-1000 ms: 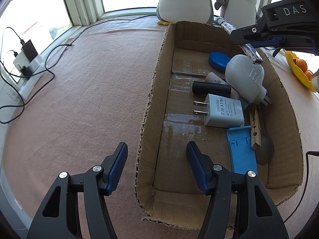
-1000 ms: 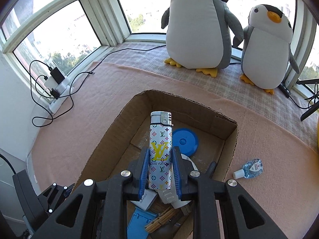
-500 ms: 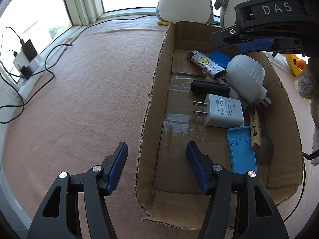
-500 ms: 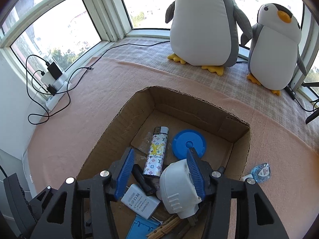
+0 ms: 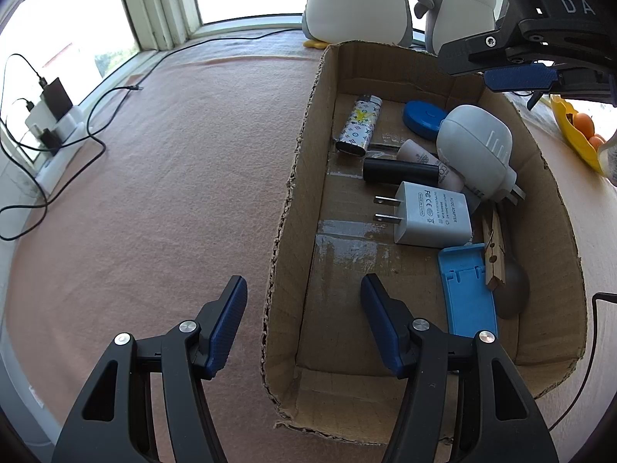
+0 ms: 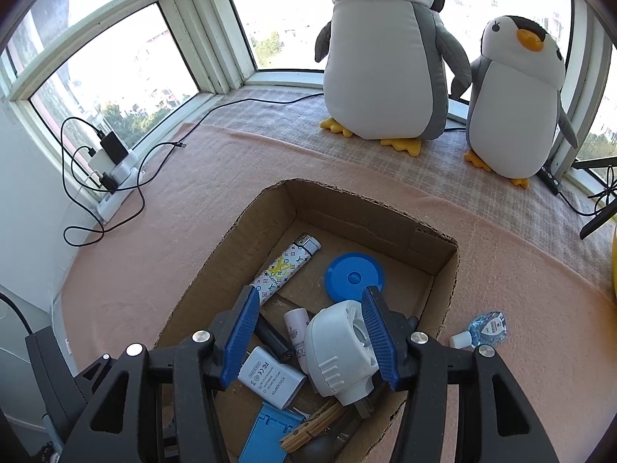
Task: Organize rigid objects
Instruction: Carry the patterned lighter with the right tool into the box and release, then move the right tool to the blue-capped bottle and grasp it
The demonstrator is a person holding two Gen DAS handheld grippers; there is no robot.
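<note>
The patterned lighter point(image 5: 358, 125) point(image 6: 285, 268) lies flat inside the cardboard box point(image 5: 285, 208) point(image 6: 370, 208), near its far left corner. My right gripper point(image 6: 310, 293) hovers open above the box with nothing held; one blue pad point(image 5: 516, 77) shows in the left wrist view. Below it sit a white plug adapter point(image 6: 339, 351), a blue disc point(image 6: 354, 277) and a white USB charger point(image 6: 270, 380). My left gripper point(image 5: 302, 281) is open and straddles the box's near left wall, its pads clear of the cardboard.
The box also holds a black cylinder point(image 5: 399, 171), a blue plastic piece point(image 5: 466, 289) and a wooden clothespin point(image 5: 493, 250). A small clear bottle point(image 6: 482, 330) lies on the pink cloth right of the box. Two plush penguins point(image 6: 385, 58) stand behind; a power strip with cables point(image 6: 112, 162) sits left.
My right gripper opened and let go of the lighter, which dropped into the box and now lies flat there. The left gripper has stayed put.
</note>
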